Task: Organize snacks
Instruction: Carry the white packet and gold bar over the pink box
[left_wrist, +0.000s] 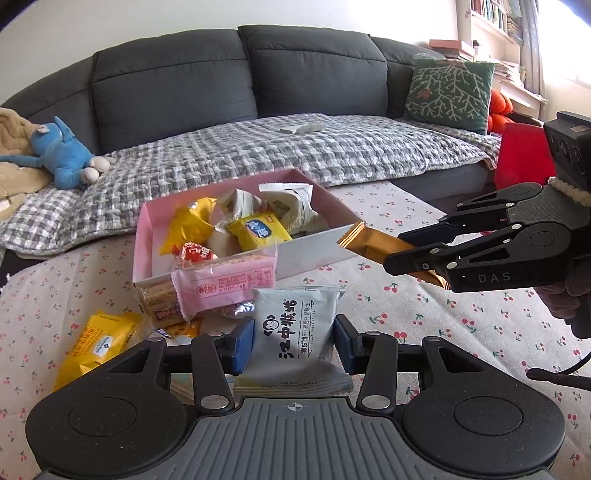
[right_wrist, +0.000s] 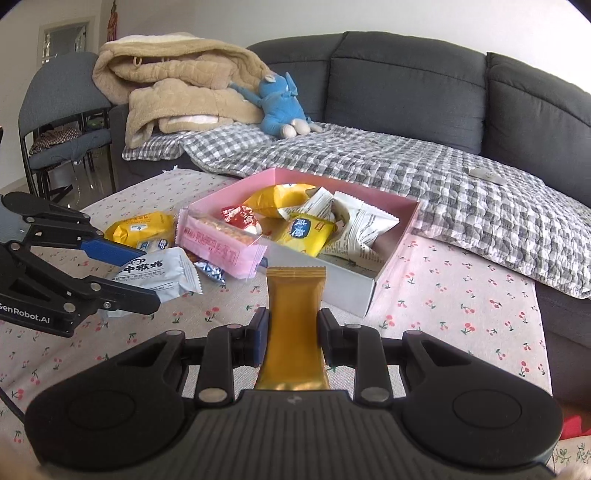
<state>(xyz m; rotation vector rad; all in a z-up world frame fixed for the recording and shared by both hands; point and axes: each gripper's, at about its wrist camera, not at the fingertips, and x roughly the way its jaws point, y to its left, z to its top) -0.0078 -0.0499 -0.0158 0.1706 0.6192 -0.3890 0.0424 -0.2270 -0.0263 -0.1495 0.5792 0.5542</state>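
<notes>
A pink box (left_wrist: 143, 236) (right_wrist: 400, 229) on the cherry-print table holds several snack packets. A pink wafer pack (left_wrist: 225, 282) (right_wrist: 218, 245) leans over its near wall. My left gripper (left_wrist: 293, 341) (right_wrist: 149, 275) is shut on a grey biscuit packet (left_wrist: 295, 332) (right_wrist: 155, 271), in front of the box. My right gripper (right_wrist: 293, 330) (left_wrist: 410, 245) is shut on a gold snack bar (right_wrist: 295, 325) (left_wrist: 373, 240), held near the box's right front corner. A yellow packet (left_wrist: 96, 341) (right_wrist: 142, 229), a biscuit pack (left_wrist: 160, 304) and a small foil candy (left_wrist: 242, 308) (right_wrist: 210, 271) lie outside the box.
A grey sofa (left_wrist: 177, 92) (right_wrist: 406, 81) with a checked blanket (left_wrist: 258, 151) stands behind the table. A blue plush toy (left_wrist: 64, 155) (right_wrist: 284, 107) and beige coat (right_wrist: 177, 88) lie on it. A chair (right_wrist: 62, 110) stands at the left, a red object (left_wrist: 522, 155) at the right.
</notes>
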